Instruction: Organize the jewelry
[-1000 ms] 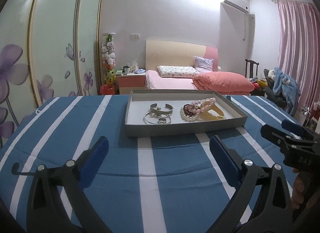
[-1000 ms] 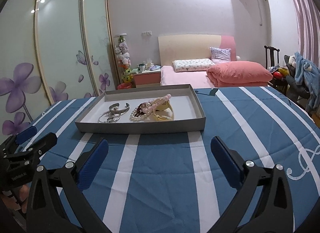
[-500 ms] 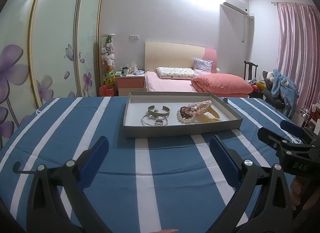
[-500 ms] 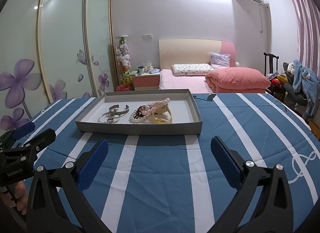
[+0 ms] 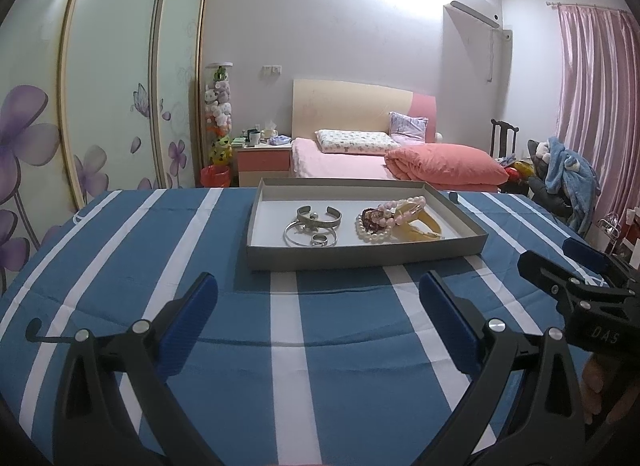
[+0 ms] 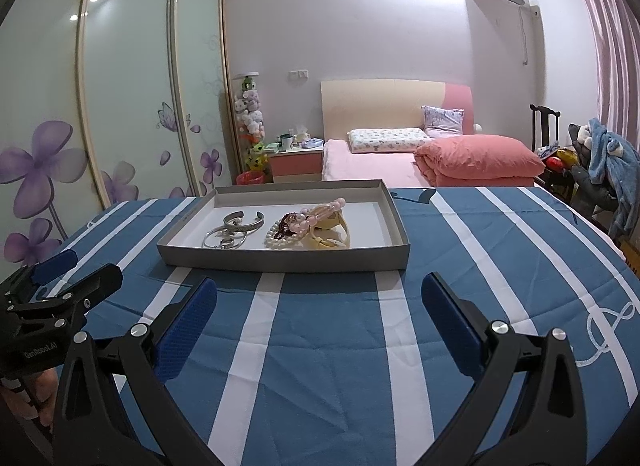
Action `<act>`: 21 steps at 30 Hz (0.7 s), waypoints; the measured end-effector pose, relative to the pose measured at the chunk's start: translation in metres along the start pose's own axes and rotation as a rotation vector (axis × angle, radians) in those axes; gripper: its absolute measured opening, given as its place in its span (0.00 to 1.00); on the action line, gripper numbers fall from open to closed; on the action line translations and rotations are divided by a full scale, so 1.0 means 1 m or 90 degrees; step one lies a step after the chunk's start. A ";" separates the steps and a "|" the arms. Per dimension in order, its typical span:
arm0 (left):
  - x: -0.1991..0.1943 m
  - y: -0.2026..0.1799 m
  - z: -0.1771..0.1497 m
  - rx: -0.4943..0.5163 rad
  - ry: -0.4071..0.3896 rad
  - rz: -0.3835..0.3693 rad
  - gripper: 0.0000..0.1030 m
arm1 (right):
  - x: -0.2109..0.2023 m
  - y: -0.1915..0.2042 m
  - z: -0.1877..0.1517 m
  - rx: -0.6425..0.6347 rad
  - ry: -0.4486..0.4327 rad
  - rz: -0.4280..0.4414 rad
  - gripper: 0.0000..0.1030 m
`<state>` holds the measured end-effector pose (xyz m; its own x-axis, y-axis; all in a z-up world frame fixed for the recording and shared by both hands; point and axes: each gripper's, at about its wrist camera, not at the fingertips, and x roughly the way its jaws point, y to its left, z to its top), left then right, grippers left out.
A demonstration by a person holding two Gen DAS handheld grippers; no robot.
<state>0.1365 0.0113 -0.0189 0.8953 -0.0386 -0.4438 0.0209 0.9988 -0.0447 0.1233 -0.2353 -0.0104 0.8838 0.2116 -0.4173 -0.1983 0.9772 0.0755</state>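
Observation:
A shallow grey tray (image 5: 360, 256) (image 6: 280, 262) stands on the blue-and-white striped cloth. In it lie silver bangles and a ring (image 5: 314, 225) (image 6: 234, 227) on the left, and pearl and pink bead bracelets with a yellow piece (image 5: 396, 217) (image 6: 308, 225) on the right. My left gripper (image 5: 318, 324) is open and empty, short of the tray's near wall. My right gripper (image 6: 320, 324) is open and empty, also short of the tray. Each gripper shows at the edge of the other's view, the right one (image 5: 576, 266) and the left one (image 6: 68, 278).
The striped cloth (image 5: 340, 366) covers the whole surface around the tray. Behind it are a pink bed (image 5: 400, 153), a bedside table (image 5: 262, 159), sliding wardrobe doors (image 5: 112, 85) at left and a chair with clothes (image 5: 560, 173) at right.
Both grippers have drawn back and risen slightly, so the tray looks a little farther away. Both stay open; the jewelry has not moved.

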 end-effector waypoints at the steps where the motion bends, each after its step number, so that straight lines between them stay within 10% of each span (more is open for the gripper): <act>1: 0.000 0.000 0.000 0.000 0.001 0.000 0.96 | 0.000 0.000 0.000 0.000 0.000 0.000 0.98; 21: 0.002 0.000 -0.001 -0.001 0.002 -0.001 0.96 | 0.003 0.003 -0.004 0.005 0.005 0.002 0.98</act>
<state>0.1375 0.0112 -0.0203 0.8940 -0.0398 -0.4464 0.0213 0.9987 -0.0463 0.1236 -0.2323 -0.0148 0.8800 0.2140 -0.4239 -0.1973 0.9768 0.0837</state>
